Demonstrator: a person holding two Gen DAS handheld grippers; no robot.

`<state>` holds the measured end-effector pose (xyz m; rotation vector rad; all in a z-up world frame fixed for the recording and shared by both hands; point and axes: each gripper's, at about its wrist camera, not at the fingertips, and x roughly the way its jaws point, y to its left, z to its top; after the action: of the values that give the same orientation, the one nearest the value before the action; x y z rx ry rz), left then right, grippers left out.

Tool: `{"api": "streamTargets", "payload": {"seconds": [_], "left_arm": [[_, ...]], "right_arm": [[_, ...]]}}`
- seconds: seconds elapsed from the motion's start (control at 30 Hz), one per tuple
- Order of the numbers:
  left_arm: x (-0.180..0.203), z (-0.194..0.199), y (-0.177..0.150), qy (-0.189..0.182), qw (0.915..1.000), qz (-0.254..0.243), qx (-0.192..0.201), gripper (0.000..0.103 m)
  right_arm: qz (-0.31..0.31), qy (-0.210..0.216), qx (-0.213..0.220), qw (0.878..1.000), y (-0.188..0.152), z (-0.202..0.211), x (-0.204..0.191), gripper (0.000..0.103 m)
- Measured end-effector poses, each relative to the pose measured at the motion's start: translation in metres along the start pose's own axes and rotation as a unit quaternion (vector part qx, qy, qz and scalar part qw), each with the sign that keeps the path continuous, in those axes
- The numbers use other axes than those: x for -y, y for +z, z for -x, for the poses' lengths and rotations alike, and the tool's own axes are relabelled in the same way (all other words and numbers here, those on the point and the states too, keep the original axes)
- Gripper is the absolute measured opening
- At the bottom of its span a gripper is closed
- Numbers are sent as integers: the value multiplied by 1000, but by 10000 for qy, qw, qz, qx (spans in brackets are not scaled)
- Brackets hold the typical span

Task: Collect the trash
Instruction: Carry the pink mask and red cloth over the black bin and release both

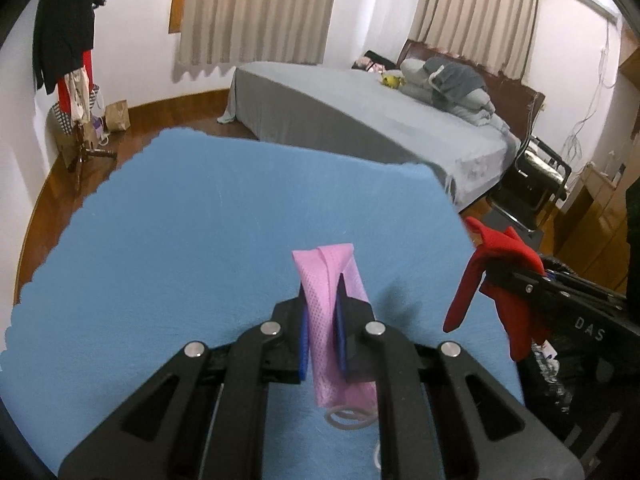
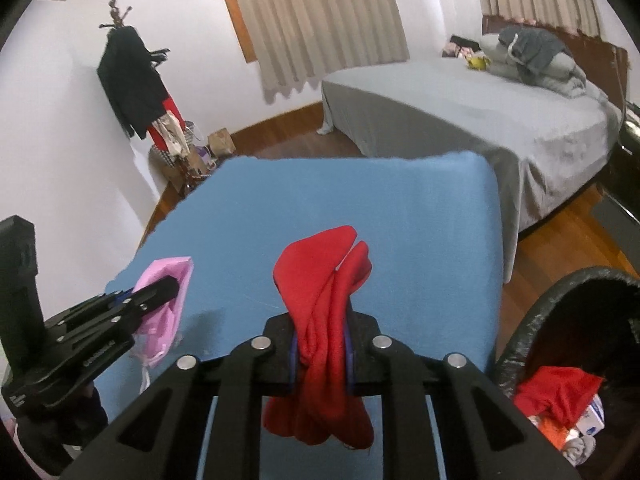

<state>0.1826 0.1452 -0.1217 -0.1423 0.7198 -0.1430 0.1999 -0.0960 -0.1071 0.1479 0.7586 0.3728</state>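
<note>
The left tool (image 1: pixel 322 312) is clamped on a pink mask (image 1: pixel 330 280). The right tool (image 2: pixel 320 344) is clamped on a red cloth (image 2: pixel 324 304). Both hang soft and light above the blue worktop (image 1: pixel 180 220), pinched mid-fold. The bin (image 2: pixel 516 344) sits near right.

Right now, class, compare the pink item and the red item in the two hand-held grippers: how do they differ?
Colour: the pink mask is pale; the red cloth is bright.
Surface: the pink mask looks like mesh with white loops hanging; the red cloth is plain and bunched.
Holder: the left hand-held gripper pinches the pink mask; the right hand-held gripper pinches the red cloth.
Shared: both dangle above the blue table.
</note>
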Motion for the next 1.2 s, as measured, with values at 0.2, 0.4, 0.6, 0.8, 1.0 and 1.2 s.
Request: {"api": "streamTargets", "payload": {"seconds": [0.2, 0.4, 0.6, 0.8, 1.0, 1.2], "left_arm": [[16, 24, 4, -140, 9997, -33, 194, 10], [33, 47, 4, -238, 9991, -68, 346, 10], [59, 67, 6, -358, 9979, -269, 463, 10], [94, 83, 6, -561, 9954, -496, 592, 10], [135, 87, 7, -856, 9915, -757, 627, 10], [190, 85, 4, -1200, 9847, -1084, 643, 10]], "right_arm": [[135, 27, 258, 9996, 3, 39, -11, 16], [218, -1, 485, 9986, 4, 75, -15, 16], [254, -82, 702, 9972, -1, 110, -11, 16], [168, -214, 921, 9954, -5, 141, 3, 16], [-38, -455, 1103, 9928, -12, 166, 29, 16], [-336, -885, 1208, 9881, -21, 188, 71, 16]]}}
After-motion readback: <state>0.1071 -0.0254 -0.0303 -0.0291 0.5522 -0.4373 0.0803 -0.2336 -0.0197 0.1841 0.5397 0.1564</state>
